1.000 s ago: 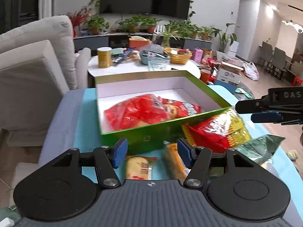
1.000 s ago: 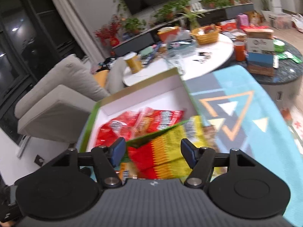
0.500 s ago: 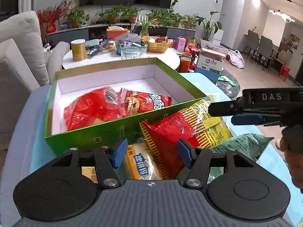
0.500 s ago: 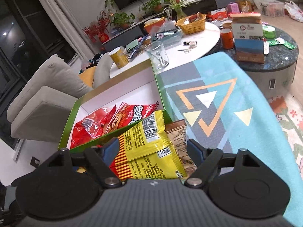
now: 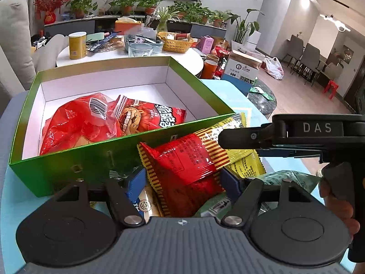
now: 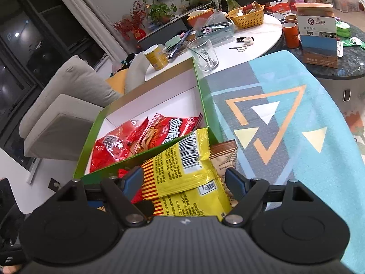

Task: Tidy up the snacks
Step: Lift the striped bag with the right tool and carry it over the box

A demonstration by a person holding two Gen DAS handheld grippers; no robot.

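A green box (image 5: 68,159) with a white inside stands open on the blue mat; it also shows in the right wrist view (image 6: 91,132). Two red snack bags (image 5: 109,121) lie in it. A red and yellow snack bag (image 5: 189,159) leans against the box's front wall, yellow side up in the right wrist view (image 6: 182,171). My left gripper (image 5: 182,182) is open with the bag's red end between its fingers. My right gripper (image 6: 184,180) is open around the yellow end, seen side-on in the left wrist view (image 5: 285,137). A brown packet (image 6: 224,157) and a green packet (image 5: 285,178) lie beside.
A patterned blue mat (image 6: 296,125) covers the surface right of the box. Behind stands a white round table (image 6: 251,36) with a glass mug (image 6: 205,54), a yellow can (image 5: 77,45) and a basket (image 5: 175,43). A grey sofa (image 6: 68,105) is at the left.
Both grippers have moved in closer over the red and yellow bag, which now lies between the fingers of each. The box and its bags have not moved.
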